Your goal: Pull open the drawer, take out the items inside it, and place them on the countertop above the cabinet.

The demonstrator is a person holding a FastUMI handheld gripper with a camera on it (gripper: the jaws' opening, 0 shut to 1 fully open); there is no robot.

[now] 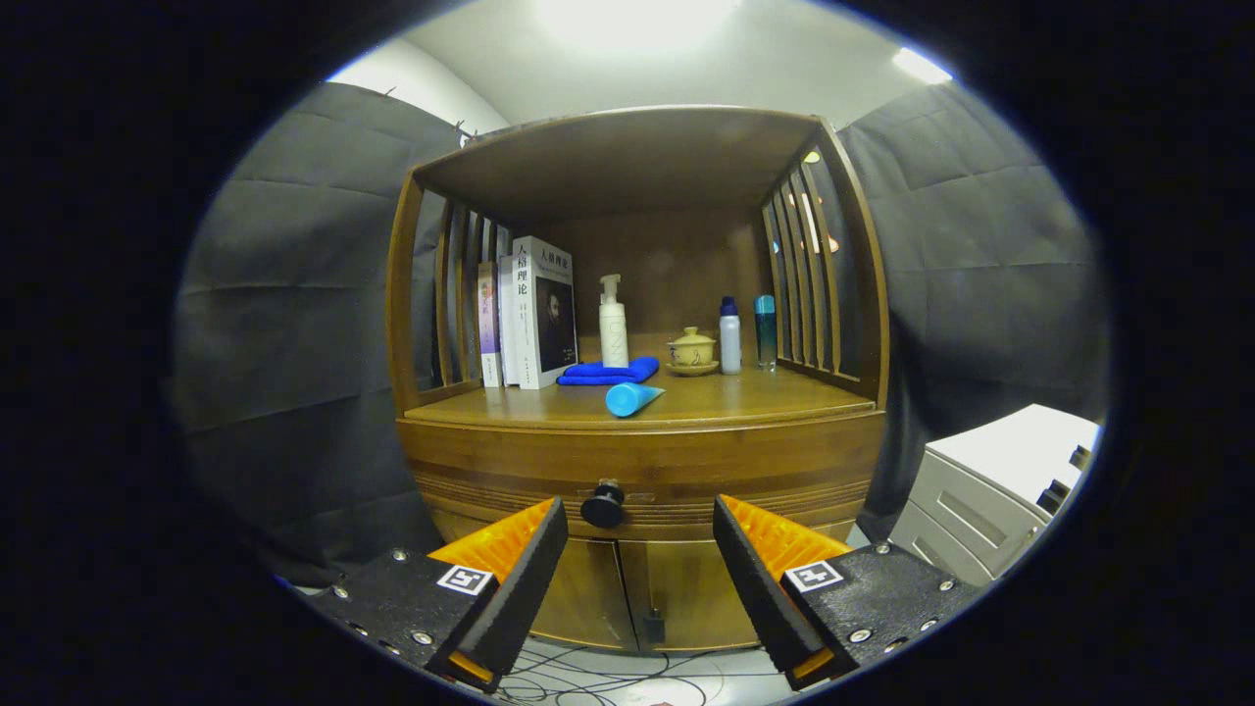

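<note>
A wooden cabinet stands ahead of me, with its drawer pushed in flush under the countertop. The drawer's round dark knob sits just beyond my fingertips, a little left of the gap's middle. My gripper is open, with nothing between its fingers. On the countertop lie a light blue tube near the front edge and a folded blue cloth behind it. What the drawer holds is hidden.
The countertop also carries upright books, a white pump bottle, a lidded tea cup and two small bottles. Cupboard doors lie below the drawer. A white cabinet stands to the right, with cables on the floor.
</note>
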